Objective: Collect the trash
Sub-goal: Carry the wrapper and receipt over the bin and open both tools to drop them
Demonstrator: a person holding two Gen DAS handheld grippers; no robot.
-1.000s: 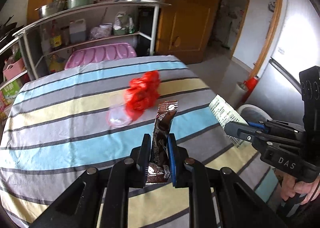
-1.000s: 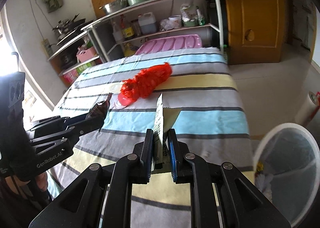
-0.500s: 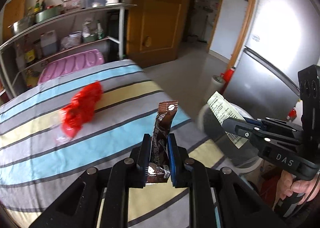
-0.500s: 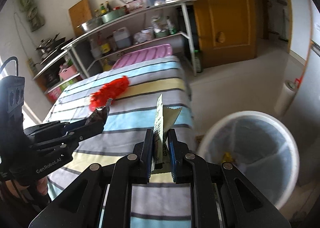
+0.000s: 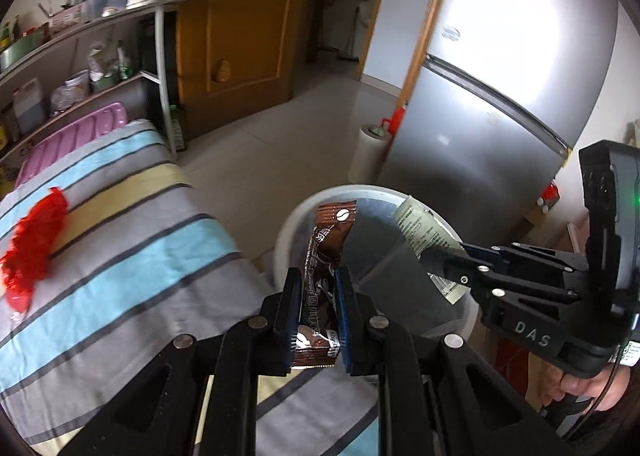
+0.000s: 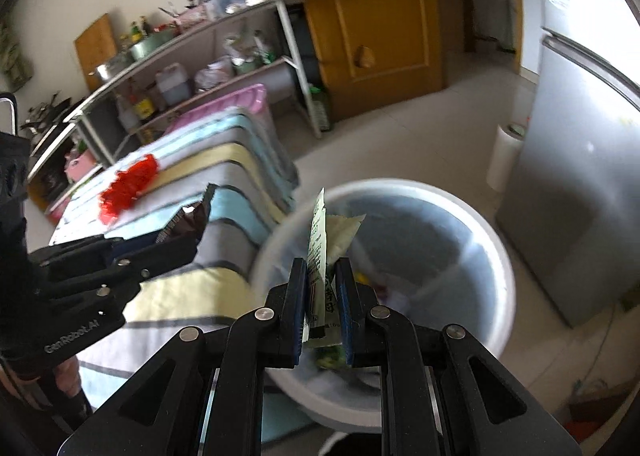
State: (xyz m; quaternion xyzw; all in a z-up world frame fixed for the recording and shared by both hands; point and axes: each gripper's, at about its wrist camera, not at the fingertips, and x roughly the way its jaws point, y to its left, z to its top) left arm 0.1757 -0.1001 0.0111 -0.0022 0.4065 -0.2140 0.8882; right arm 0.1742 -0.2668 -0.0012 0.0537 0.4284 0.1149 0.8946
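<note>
My left gripper (image 5: 317, 288) is shut on a brown coffee sachet (image 5: 326, 244), held upright at the table's edge beside the white trash bin (image 5: 292, 224). My right gripper (image 6: 321, 280) is shut on a green-and-white wrapper (image 6: 319, 236), held over the bin (image 6: 476, 224), which has some trash inside. The right gripper and its wrapper (image 5: 424, 236) also show in the left wrist view above the bin. The left gripper's sachet (image 6: 192, 222) shows in the right wrist view. A red plastic bag (image 5: 32, 244) lies on the striped tablecloth.
The striped table (image 5: 140, 256) is at the left. A silver fridge (image 5: 500, 104) stands right of the bin, with a paper roll (image 5: 366, 152) on the floor beside it. A metal shelf rack (image 6: 200, 56) with kitchenware and a wooden door (image 6: 380, 16) stand behind.
Both grippers have swung right, away from the table's middle toward the trash bin, each still holding its wrapper. The bin now fills the centre of the right wrist view.
</note>
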